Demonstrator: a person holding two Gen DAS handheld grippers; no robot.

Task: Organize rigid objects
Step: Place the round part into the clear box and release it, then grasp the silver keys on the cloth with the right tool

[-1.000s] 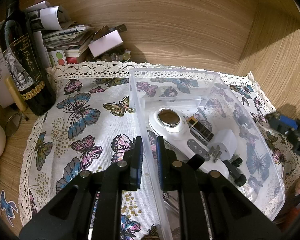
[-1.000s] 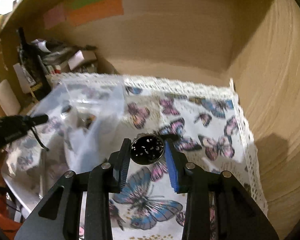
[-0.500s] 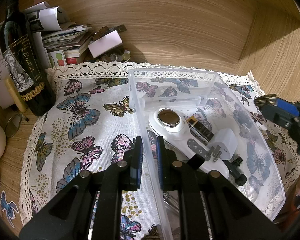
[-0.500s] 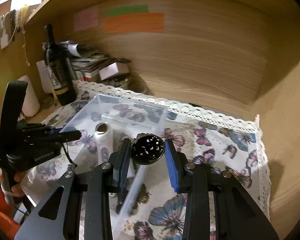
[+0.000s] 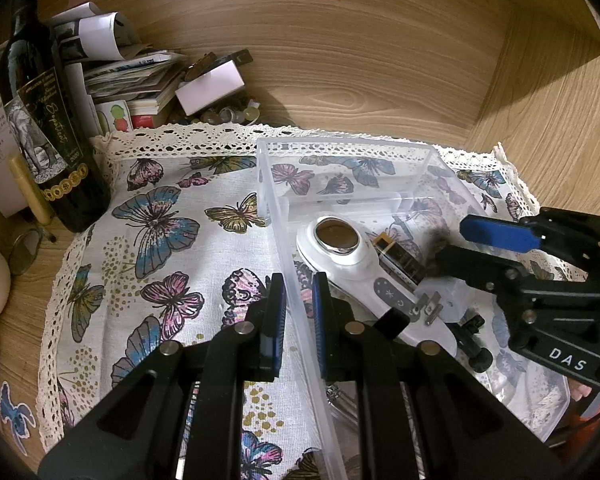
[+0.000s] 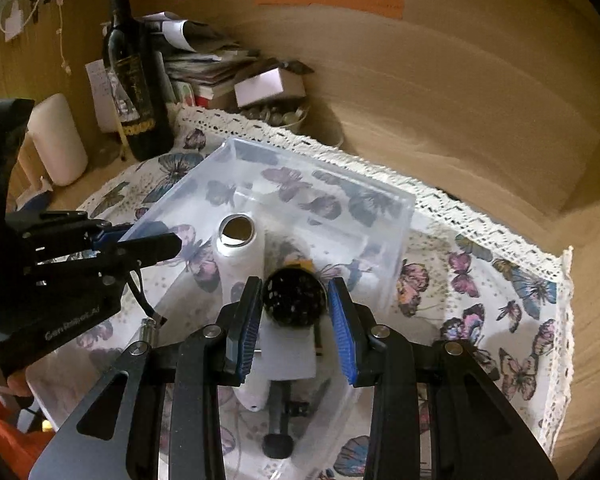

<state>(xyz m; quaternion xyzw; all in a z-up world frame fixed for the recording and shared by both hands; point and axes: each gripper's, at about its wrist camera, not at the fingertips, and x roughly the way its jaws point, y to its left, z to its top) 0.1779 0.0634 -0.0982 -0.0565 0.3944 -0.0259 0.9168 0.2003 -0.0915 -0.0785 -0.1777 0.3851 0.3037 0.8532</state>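
swung left since a second ago, from over the butterfly cloth (image 6: pixel 512 292) to right above the clear box (image 6: pixel 396 208), with the right gripper (image 6: pixel 296 328) and its load. now hangs over the middle of the box. grips a round black thing with little holes (image 6: pixel 294 298), side to side, flat face toward the camera; blue pads pressing on both sides. looks smeared and dark in the left view, round black thing (image 5: pixel 436 240), just ahead of the right gripper (image 5: pixel 452 246). sits straight under it: a white handle tool (image 6: pixel 240 248), a white plug (image 6: pixel 288 350) and a small black stand (image 6: pixel 278 424), all lying long ways toward the camera. leaves only a short way down, so probably a drop into the box next. best aimed at the bare floor on the far right of the box, so nothing gets hit. kept in place all the while: left gripper (image 5: pixel 298 320), pinched on the left wall of the clear box (image 5: pixel 296 280), one pad outside, one inside, holding the box steady. nearer to the drop spot: the right one, by far.
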